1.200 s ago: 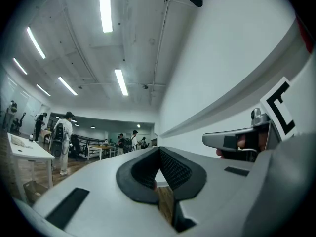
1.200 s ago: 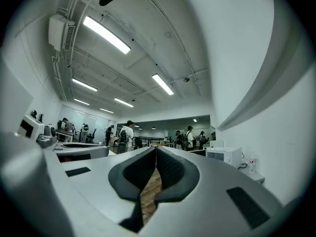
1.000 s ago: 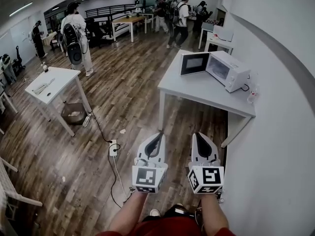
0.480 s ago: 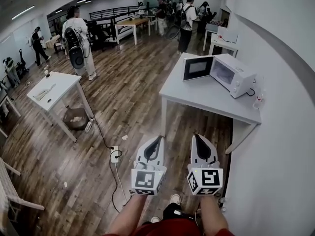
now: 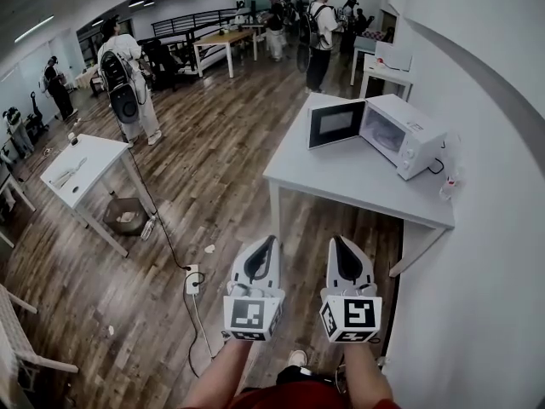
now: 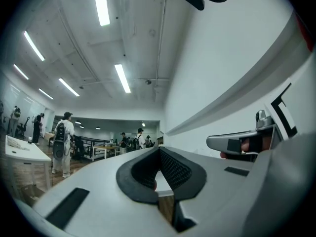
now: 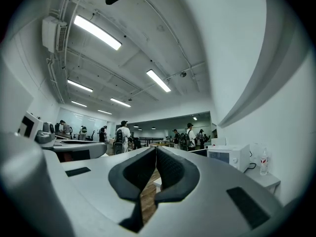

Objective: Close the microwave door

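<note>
A white microwave [image 5: 407, 133] stands on a grey table [image 5: 332, 177] by the right wall, ahead of me. Its dark-windowed door [image 5: 335, 123] hangs open to the left. Both grippers are held side by side over the wooden floor, well short of the table. The left gripper [image 5: 272, 240] is shut with nothing in it, and the right gripper [image 5: 335, 239] is shut and empty too. In the right gripper view the microwave [image 7: 231, 156] shows small beyond the closed jaws of the right gripper [image 7: 156, 150]. The left gripper view looks past the left gripper [image 6: 159, 150] toward the far room.
A small bottle [image 5: 449, 186] stands at the table's right end near the wall. A white table [image 5: 85, 156] with a bin [image 5: 126, 216] beneath is at left. A power strip [image 5: 192, 279] and its cable lie on the floor. Several people stand at the back.
The view and both grippers have advanced toward the grey table, so the microwave sits nearer and larger. Both grippers stay shut and side by side.
</note>
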`<state>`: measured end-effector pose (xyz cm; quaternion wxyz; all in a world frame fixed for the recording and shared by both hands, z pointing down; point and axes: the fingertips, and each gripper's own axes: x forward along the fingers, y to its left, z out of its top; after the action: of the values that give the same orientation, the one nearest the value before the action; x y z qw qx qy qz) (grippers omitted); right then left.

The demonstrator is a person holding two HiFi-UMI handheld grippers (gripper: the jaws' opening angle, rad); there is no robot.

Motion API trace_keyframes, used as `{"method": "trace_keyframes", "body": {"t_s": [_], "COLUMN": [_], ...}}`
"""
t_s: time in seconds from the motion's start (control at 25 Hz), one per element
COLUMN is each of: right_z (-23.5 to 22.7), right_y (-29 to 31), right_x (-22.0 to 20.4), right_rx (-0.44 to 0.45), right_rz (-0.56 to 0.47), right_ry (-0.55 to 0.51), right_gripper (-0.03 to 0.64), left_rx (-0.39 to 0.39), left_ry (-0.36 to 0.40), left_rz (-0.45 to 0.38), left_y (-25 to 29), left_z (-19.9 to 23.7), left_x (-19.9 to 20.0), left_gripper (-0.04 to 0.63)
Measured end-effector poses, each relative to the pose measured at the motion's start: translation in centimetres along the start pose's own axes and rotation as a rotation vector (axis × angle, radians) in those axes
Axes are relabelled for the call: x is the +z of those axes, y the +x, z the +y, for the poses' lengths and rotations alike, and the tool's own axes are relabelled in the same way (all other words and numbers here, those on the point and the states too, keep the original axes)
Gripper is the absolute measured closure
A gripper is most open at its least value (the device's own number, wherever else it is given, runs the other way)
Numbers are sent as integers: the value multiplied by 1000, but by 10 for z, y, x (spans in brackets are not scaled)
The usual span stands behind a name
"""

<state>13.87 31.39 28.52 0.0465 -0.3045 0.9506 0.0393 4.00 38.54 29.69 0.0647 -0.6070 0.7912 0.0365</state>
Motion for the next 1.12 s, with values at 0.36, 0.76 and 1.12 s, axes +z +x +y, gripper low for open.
{"method": "trace_keyframes", "body": {"t_s": [0.36,0.76,1.12], "right_z": [-73,-100,-90], "right_y": [46,95,172], "right_x": [-8,-24,-39], "right_rx": [-2,14,21], "right_rz": [-10,-3,3], "right_ry": [18,27,8], "right_gripper": [594,594,594], "left_rx": [37,53,44], "left_ry": [11,19,6], "left_rz": [-32,-25,-40], "left_y": [78,130,184], "left_z": [-16,-5,45], "left_x": [0,-15,-31], "left_gripper": [568,568,568]}}
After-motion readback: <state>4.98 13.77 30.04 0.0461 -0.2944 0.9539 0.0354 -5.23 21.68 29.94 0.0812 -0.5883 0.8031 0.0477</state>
